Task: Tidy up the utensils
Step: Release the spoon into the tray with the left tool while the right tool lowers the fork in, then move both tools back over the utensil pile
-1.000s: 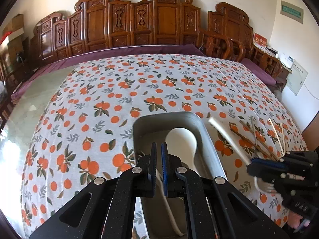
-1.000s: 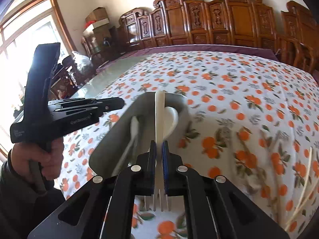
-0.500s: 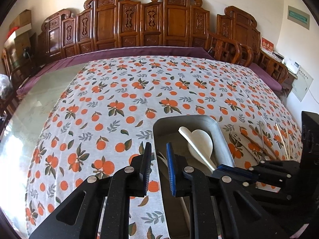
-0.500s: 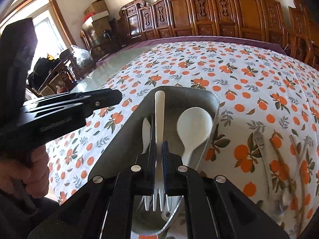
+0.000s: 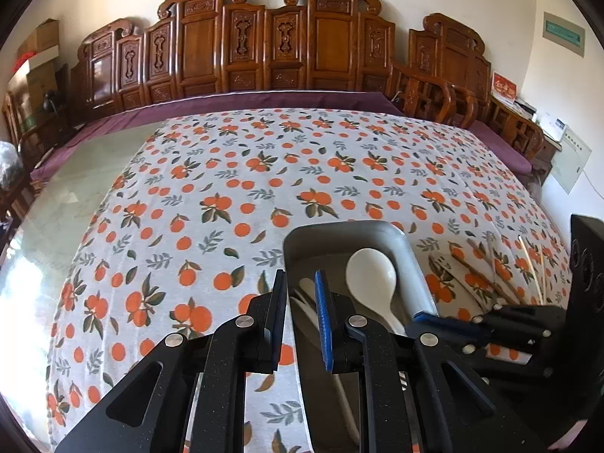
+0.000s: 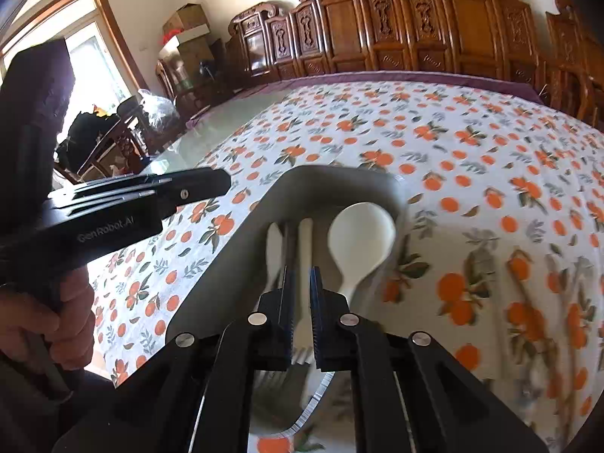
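A grey metal tray (image 5: 339,232) (image 6: 339,177) sits on the orange-print tablecloth. A white spoon (image 5: 372,275) (image 6: 358,236), a white fork (image 6: 305,260) and another white utensil (image 6: 272,253) lie in it. My right gripper (image 6: 301,279) is over the tray, jaws slightly apart around the fork's handle, which lies free in the tray. My left gripper (image 5: 300,294) is open and empty at the tray's left rim. The right gripper also shows in the left wrist view (image 5: 445,324).
Loose chopsticks and other utensils (image 5: 490,275) (image 6: 528,294) lie on the cloth right of the tray. Carved wooden chairs (image 5: 264,45) line the far edge. The left gripper body (image 6: 113,211) and a hand are at the left of the right wrist view.
The right gripper brought the white fork down into the tray and its jaws parted, letting the fork go. The left gripper opened and drew back to the tray's left rim.
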Tool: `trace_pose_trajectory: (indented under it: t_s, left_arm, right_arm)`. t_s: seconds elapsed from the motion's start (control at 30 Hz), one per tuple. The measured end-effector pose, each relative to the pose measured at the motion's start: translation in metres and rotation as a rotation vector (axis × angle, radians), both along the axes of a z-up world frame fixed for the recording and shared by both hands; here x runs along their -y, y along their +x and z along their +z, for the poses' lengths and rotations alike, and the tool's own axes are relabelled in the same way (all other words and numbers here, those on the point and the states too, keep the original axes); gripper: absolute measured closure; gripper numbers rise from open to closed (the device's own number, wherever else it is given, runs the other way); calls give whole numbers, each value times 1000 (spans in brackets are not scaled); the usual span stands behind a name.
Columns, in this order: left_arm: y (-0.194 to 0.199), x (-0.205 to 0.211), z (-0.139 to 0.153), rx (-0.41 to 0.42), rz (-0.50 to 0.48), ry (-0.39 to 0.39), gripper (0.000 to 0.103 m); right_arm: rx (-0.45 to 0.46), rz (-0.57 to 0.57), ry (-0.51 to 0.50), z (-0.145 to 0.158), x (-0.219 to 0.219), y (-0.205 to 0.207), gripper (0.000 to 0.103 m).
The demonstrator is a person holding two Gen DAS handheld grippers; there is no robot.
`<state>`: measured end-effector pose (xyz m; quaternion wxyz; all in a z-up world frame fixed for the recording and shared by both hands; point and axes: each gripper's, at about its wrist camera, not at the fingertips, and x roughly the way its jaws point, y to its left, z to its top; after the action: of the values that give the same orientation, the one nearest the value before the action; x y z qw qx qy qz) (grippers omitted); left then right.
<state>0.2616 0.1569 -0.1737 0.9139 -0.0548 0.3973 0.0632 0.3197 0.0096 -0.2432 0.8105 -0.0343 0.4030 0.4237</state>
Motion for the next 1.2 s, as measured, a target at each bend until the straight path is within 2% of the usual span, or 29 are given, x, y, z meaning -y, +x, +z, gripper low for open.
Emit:
trace_pose_trajectory:
  t_s: [0.27,0.33,0.47,0.53,0.73,1.0,1.1,1.2]
  left_arm:
    - [4,27,3,15,-56,-3,86]
    - [6,35,2,16,-70,2,73]
    - [9,52,1,20,-106,11,69]
    - [9,59,1,22,-119,0,60]
    - [12,79,-3,14,-152,-20,58]
    - [14,105,-11,-10,-194,-20,58]
    - [14,113,-13,-16,-208,-17,58]
    - [14,117,-14,-17,-217,-13,58]
  right_arm:
    - [111,-53,-40,25,57,4,92]
    - [141,-75,-65,32,76,6,92]
    - [170,-134,-83,48,117,18,92]
    - [178,-164,-86,54,139,25,92]
    - [149,-212,-140,33,168,36,92]
    - [80,-171,-186,-11,155,34,92]
    - [80,-143,-203,-19,145,26,81]
    - [73,-130,-232,-28,138,24,79]
